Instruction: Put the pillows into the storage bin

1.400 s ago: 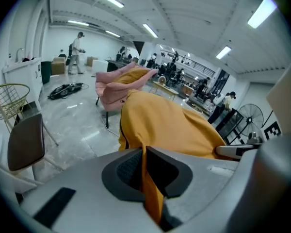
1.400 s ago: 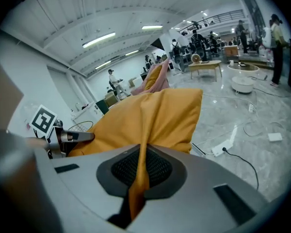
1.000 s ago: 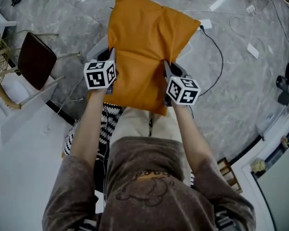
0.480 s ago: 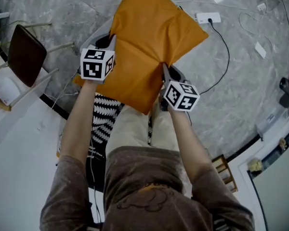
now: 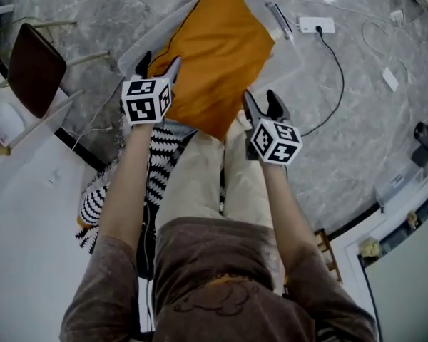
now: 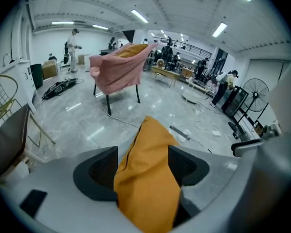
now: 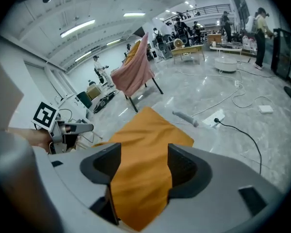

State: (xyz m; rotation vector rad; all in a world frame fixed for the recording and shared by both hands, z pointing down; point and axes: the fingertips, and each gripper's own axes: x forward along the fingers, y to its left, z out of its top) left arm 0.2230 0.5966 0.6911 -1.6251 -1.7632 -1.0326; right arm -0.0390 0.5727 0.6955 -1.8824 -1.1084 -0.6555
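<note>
An orange pillow (image 5: 214,55) lies tilted in a clear storage bin (image 5: 284,54) on the floor ahead of me. My left gripper (image 5: 159,64) hangs at the pillow's near left edge, its jaws opening; in the left gripper view the orange cloth (image 6: 148,178) still sits between the spread pads (image 6: 104,171). My right gripper (image 5: 262,105) is just right of the pillow's near corner, jaws also opening, with the pillow (image 7: 140,178) seen through the gap. A black-and-white striped pillow (image 5: 155,166) lies by the person's left leg.
A dark brown chair (image 5: 32,77) stands at the left. A white power strip (image 5: 317,26) and its black cable (image 5: 335,70) lie right of the bin. A chair draped in pink cloth (image 6: 119,69) stands farther off. The person's legs are just below the grippers.
Both grippers were shut on the orange pillow's sides; now their jaws stand apart and the pillow has sunk forward into the bin. The hands have drawn slightly back.
</note>
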